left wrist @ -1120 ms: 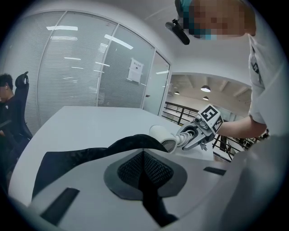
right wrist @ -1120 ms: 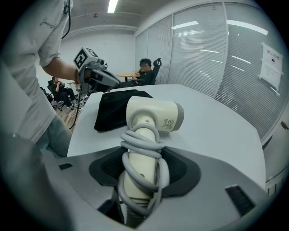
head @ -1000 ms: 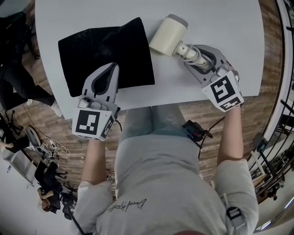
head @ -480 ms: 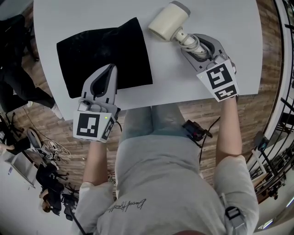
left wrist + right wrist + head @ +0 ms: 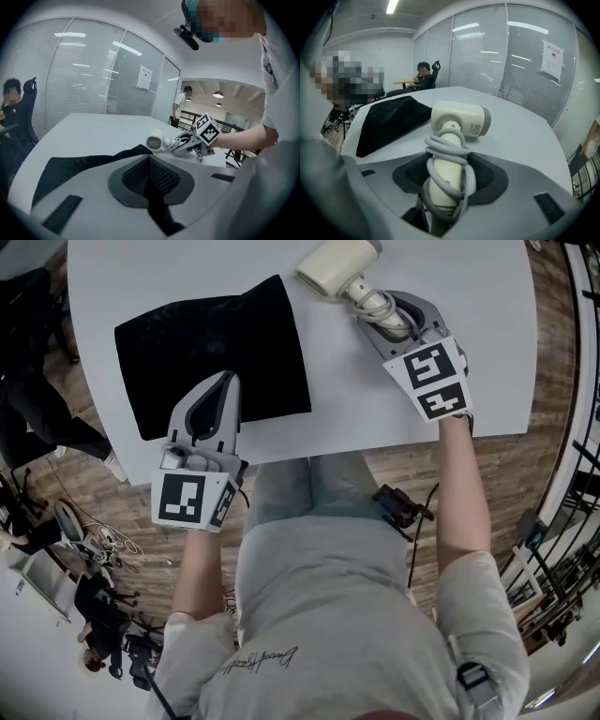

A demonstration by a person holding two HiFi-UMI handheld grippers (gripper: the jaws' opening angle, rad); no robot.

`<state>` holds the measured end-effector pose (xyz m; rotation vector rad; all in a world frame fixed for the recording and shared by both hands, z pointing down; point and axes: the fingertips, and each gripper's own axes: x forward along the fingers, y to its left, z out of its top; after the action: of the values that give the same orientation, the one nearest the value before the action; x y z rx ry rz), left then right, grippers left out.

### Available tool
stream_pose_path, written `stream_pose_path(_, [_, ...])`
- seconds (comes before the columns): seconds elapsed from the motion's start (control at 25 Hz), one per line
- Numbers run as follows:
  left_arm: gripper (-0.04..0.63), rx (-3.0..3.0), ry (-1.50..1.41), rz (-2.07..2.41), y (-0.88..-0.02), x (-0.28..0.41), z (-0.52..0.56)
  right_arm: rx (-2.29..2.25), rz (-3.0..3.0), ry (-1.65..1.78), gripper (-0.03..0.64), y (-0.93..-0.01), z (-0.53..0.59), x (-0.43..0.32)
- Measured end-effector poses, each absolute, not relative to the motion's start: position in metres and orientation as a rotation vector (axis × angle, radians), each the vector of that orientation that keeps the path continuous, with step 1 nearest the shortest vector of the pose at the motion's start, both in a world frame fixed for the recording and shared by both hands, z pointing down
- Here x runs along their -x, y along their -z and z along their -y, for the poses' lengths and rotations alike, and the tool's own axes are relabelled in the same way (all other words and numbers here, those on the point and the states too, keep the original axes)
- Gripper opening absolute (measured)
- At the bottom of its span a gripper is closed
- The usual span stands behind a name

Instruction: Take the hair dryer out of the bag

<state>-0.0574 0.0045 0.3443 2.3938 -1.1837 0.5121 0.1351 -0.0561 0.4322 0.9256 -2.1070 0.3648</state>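
On the left of the white table [image 5: 469, 352], the black bag [image 5: 211, 352] is seen lying flat and slack, its open end turned toward the right. The left gripper [image 5: 230, 381] is laid over the bag's near edge. In the left gripper view its jaws are pressed together, and a fold of the bag's dark cloth [image 5: 84, 164] is pinched between them, drawn up to the tips.

Further right, the hair dryer [image 5: 333, 266] is found fully outside the bag, just beside the bag's open end and apart from it. The cream body is tipped toward the far edge of the table, and the handle is pointed back toward the person. Whether the body is touching the table cannot be told from the head view. A pale cord [image 5: 445, 150] is wound in loops round the handle.

The right gripper [image 5: 375, 310] is clamped on that handle. In the right gripper view the jaws are held fairly wide, and the handle and its coils are gripped between the dark pads [image 5: 487, 176]. The body of the hair dryer [image 5: 459, 119] is seen just past the tips. From the left gripper view, the hair dryer [image 5: 154, 142] and the right gripper [image 5: 187, 140] are seen together beyond the bag.
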Motion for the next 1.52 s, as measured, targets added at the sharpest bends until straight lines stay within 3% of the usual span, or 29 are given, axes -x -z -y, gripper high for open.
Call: stream_pose_path(1.52, [0.012, -2.370, -0.542, 1.168, -0.348, 0.062, -0.010, -0.962, 2.073, -0.361, 0.284, -0.448, 0.063, -0.132])
